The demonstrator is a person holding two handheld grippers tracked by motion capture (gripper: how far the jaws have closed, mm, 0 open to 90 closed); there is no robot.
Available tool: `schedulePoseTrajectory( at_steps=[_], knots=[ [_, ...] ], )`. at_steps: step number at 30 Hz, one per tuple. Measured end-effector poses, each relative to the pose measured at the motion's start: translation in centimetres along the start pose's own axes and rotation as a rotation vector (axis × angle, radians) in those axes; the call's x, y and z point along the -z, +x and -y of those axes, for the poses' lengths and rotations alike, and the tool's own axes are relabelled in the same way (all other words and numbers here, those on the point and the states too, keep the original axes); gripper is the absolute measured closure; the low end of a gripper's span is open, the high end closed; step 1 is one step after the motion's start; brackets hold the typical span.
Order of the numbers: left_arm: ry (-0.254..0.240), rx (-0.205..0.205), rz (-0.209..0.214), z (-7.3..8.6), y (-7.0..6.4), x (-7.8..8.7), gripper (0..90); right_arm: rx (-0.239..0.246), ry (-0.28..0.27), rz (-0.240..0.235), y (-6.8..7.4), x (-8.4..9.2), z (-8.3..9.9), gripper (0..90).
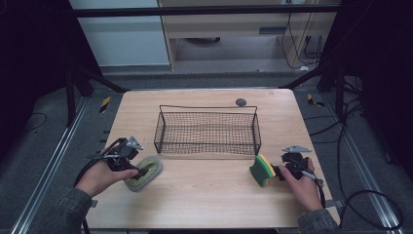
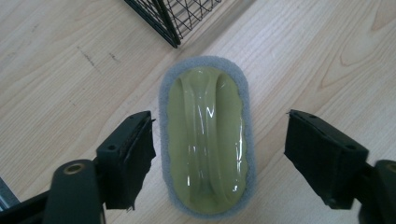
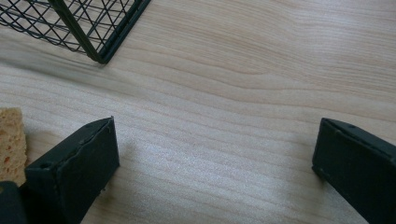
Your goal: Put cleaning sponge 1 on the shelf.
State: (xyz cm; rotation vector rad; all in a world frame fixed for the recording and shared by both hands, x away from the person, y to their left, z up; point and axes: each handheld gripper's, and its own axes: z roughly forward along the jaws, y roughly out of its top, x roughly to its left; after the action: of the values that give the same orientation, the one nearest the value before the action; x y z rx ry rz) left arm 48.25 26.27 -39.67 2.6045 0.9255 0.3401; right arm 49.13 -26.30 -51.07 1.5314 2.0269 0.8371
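Observation:
A pale green plastic scrubber (image 2: 205, 140) with a grey pad under it lies flat on the wooden table (image 1: 209, 190), at the front left. My left gripper (image 2: 219, 154) straddles the scrubber (image 1: 152, 167) with a jaw on each side. Neither pad presses on it. In the high view the left gripper (image 1: 140, 173) is held by a hand just left of the black wire basket (image 1: 207, 129). At the front right a green and yellow sponge (image 1: 262, 169) stands beside my right gripper (image 1: 276, 171). The right gripper (image 3: 215, 158) is open over bare wood, with the sponge (image 3: 11, 140) outside its left jaw.
The wire basket stands in the middle of the table, its corner near each gripper (image 2: 173, 18) (image 3: 79, 23). A small dark round thing (image 1: 240, 102) lies behind the basket at the far edge. Cables trail over the floor on the right.

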Motion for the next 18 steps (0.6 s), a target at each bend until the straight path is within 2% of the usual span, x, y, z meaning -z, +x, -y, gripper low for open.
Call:
schedulePoseTrajectory(
  at_steps=[3,5,7,9,11,18],
  knots=[
    [0.027,-0.005,0.006,-0.1,0.0,-0.5,28.3,0.0,0.001,0.0,0.0,0.0,0.0,0.7],
    [0.068,-0.016,0.012,-0.1,0.3,-0.9,30.1,0.0,0.001,0.0,0.0,0.0,0.0,0.7],
    [0.09,-0.01,0.02,-0.1,0.6,-1.3,36.2,-0.001,0.002,0.0,0.0,0.0,0.0,0.7],
    [0.113,-0.013,0.024,-0.1,0.8,-1.8,38.0,0.002,0.002,-0.001,0.0,0.0,0.0,0.7],
    [0.124,0.004,0.043,-0.2,1.1,-2.1,40.5,0.002,0.002,-0.001,0.0,0.0,0.0,0.7],
    [0.17,-0.011,0.026,-0.6,1.3,-2.8,46.9,0.002,0.002,-0.003,0.0,0.0,0.0,0.7]
  ],
)
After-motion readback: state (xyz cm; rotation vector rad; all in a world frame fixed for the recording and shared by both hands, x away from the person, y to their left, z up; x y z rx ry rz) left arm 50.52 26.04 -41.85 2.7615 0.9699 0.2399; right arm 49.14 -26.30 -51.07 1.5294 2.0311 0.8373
